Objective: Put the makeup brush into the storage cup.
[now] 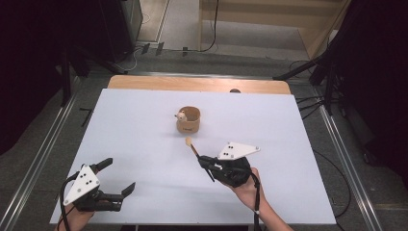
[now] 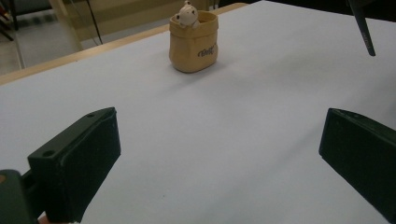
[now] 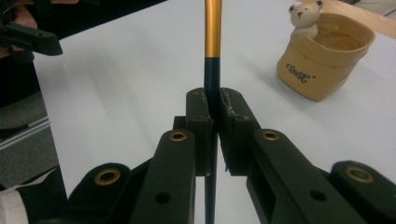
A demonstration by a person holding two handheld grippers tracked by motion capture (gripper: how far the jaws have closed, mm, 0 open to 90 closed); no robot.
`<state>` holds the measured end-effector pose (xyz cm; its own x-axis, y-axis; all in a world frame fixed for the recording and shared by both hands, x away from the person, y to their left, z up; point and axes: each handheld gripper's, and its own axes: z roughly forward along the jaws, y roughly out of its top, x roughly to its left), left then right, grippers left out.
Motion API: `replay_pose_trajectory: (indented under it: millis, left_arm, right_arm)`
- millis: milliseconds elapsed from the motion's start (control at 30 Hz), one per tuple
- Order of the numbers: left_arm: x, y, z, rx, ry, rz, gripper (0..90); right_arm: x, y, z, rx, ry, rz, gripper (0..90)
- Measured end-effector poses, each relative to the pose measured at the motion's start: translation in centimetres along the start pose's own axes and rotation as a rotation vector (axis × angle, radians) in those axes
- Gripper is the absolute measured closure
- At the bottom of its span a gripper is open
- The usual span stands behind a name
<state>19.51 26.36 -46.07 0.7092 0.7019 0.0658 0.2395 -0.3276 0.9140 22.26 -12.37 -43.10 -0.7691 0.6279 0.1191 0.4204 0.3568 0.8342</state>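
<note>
A tan pouch-shaped cup stands near the middle of the white table, with a small bear figure perched on its rim. My right gripper is shut on a slim brush with a dark and gold handle. The brush's pale tip points toward the cup and stops a little short of it. My left gripper rests at the table's front left, open, with nothing between its jaws. The brush's dark end appears at the top right of the left gripper view.
A white sheet covers the table, and a wooden strip shows along the far edge. Metal rails run along both sides on the floor. Dark stands and cables sit beyond the table's far corners.
</note>
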Motion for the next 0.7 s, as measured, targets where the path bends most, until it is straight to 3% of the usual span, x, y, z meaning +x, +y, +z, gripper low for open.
replay_pose_trajectory:
  millis: [167, 700]
  left_arm:
    - [-0.1, 0.2, 0.1, 0.000, -0.004, -0.011, 0.0]
    - [-1.3, 2.2, 1.5, -0.019, 0.009, -0.029, 0.0]
  right_arm:
    - [0.1, -0.3, 0.3, -0.031, 0.007, 0.021, 84.6]
    - [1.0, -0.2, 1.3, -0.083, 0.011, 0.005, 84.6]
